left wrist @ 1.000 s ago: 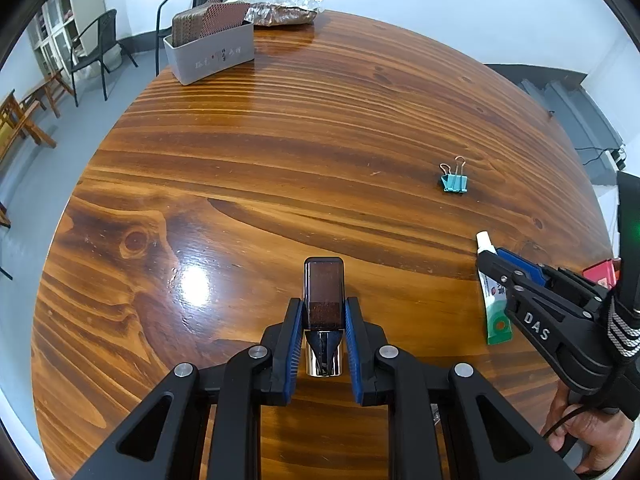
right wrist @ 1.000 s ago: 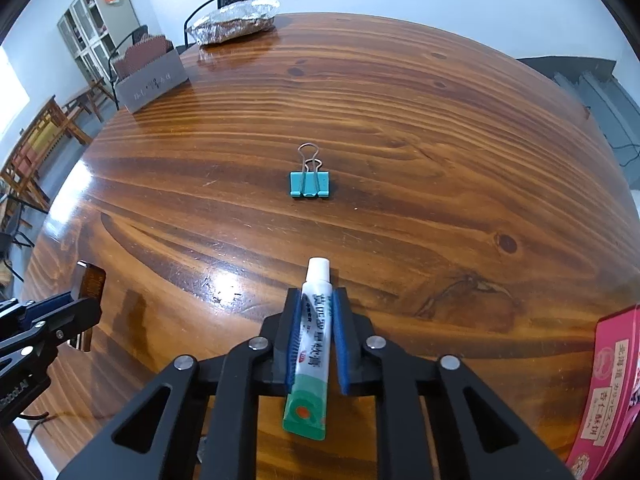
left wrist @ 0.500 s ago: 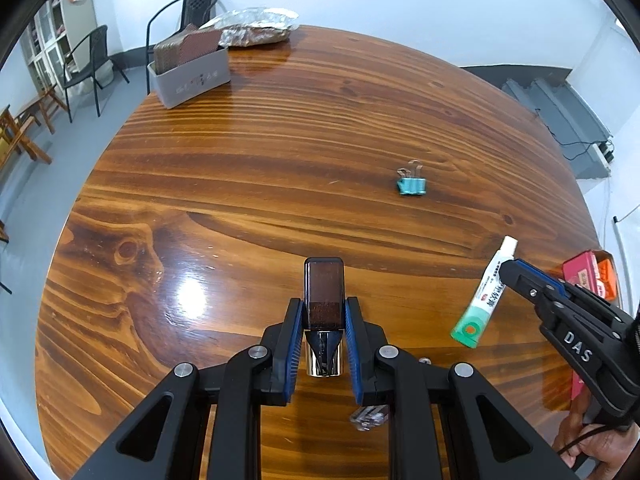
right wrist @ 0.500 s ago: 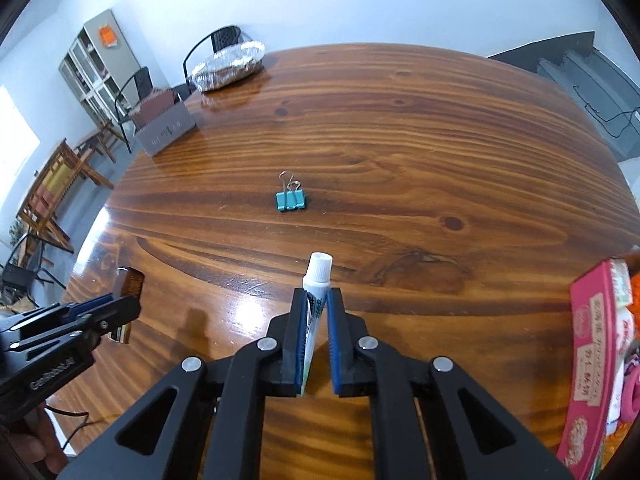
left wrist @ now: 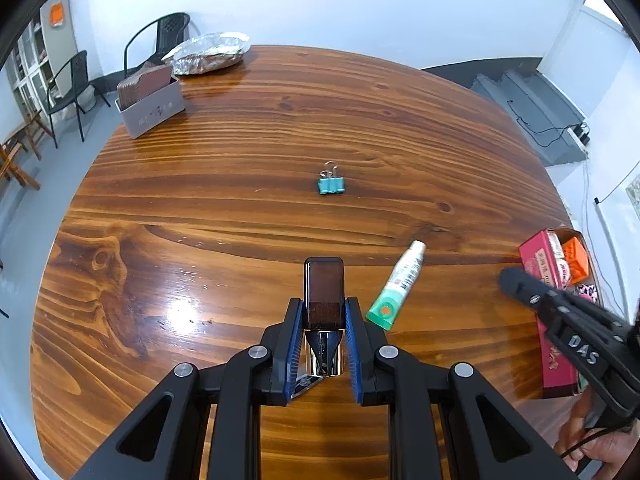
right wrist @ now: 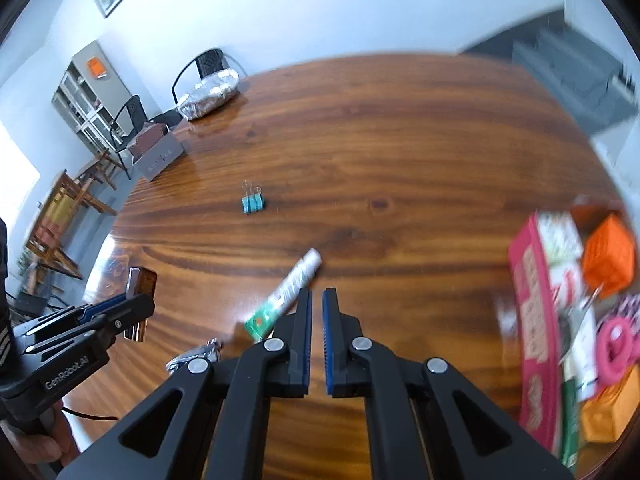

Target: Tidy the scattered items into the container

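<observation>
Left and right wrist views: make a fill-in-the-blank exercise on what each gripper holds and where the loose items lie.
1. The brown rectangular chrome-based lighter is clamped in the ___ hand's tool.
2. The right gripper, unlike the left gripper, holds ___.
3. In the left wrist view, the teal binder clip lies ___ from the camera than the white-and-green tube.
Missing words: left; nothing; farther.

Binder clip alone mid-table.
</observation>
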The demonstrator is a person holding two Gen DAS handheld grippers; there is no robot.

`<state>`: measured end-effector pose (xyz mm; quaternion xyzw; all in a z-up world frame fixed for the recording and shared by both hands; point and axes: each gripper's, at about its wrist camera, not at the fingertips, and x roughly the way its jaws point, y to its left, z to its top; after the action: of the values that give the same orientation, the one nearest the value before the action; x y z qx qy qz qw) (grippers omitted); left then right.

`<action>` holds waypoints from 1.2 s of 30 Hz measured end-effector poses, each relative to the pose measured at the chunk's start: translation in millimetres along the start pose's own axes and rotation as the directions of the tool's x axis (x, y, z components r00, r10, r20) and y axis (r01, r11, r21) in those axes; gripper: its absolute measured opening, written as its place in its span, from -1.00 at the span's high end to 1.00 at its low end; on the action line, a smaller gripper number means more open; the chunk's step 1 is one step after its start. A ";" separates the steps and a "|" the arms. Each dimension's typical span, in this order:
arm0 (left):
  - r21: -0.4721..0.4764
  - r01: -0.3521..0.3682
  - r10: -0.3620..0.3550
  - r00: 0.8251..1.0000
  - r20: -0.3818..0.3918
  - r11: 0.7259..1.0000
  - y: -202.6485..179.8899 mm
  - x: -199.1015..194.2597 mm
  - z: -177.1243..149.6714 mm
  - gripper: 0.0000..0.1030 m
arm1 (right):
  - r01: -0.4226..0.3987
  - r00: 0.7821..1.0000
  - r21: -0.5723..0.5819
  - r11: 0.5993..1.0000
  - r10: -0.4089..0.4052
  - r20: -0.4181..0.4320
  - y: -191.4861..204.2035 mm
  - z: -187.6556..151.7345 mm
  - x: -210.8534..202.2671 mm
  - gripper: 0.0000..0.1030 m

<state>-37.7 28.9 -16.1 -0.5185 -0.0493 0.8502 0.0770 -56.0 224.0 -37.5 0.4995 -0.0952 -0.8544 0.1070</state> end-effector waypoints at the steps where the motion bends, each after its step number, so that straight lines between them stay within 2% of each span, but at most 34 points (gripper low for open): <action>1: -0.001 -0.001 0.001 1.000 0.001 1.000 -0.7 -2.0 -1.4 0.59 | -0.009 1.000 0.024 1.000 0.009 -0.013 -4.4 -1.3 2.6 0.78; 5: -0.016 -0.016 0.016 1.000 0.003 1.000 6.2 -7.6 -7.0 0.59 | -0.027 0.999 0.037 0.999 0.029 -0.042 -2.7 -3.5 17.4 0.54; 7: -0.031 -0.024 0.024 1.000 0.003 0.999 14.1 -9.4 -8.4 0.59 | -0.035 0.998 0.033 0.999 0.037 -0.050 2.8 -3.7 24.7 0.21; 9: -0.046 -0.030 0.030 1.000 0.003 0.998 23.7 -11.0 -9.5 0.59 | -0.027 0.998 0.025 0.999 0.028 -0.055 9.2 -2.6 32.8 0.10; 17: -0.084 -0.039 0.038 0.999 -0.014 0.996 59.2 -6.6 -11.1 0.59 | 0.063 0.994 -0.014 0.998 -0.064 -0.092 26.3 7.7 77.5 0.10; 20: -0.091 -0.041 0.039 0.999 -0.021 0.995 69.4 -2.9 -10.6 0.59 | 0.087 0.991 -0.025 0.996 -0.090 -0.099 31.9 10.5 90.1 0.12; 24: -0.094 -0.036 0.034 0.999 -0.032 0.995 78.6 2.8 -9.3 0.59 | 0.122 0.987 -0.051 0.991 -0.127 -0.098 39.8 10.7 99.8 0.28; 29: -0.098 -0.029 0.025 0.999 -0.044 0.995 84.7 8.8 -9.4 0.59 | 0.150 0.984 -0.121 0.981 -0.160 -0.080 52.9 7.9 105.4 0.65; 30: -0.099 -0.028 0.024 0.999 -0.045 0.995 85.3 9.4 -9.4 0.59 | 0.143 0.985 -0.130 0.981 -0.154 -0.081 54.9 7.0 106.0 0.84; 36: -0.097 -0.027 0.023 0.999 -0.043 0.995 85.2 8.8 -9.1 0.59 | 0.086 0.992 -0.132 0.988 -0.098 -0.083 55.0 -0.7 99.1 0.84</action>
<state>-40.4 -53.2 -41.9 -0.5399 -0.0827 0.8366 0.0422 -98.0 143.7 -105.5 0.5331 -0.0122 -0.8396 0.1034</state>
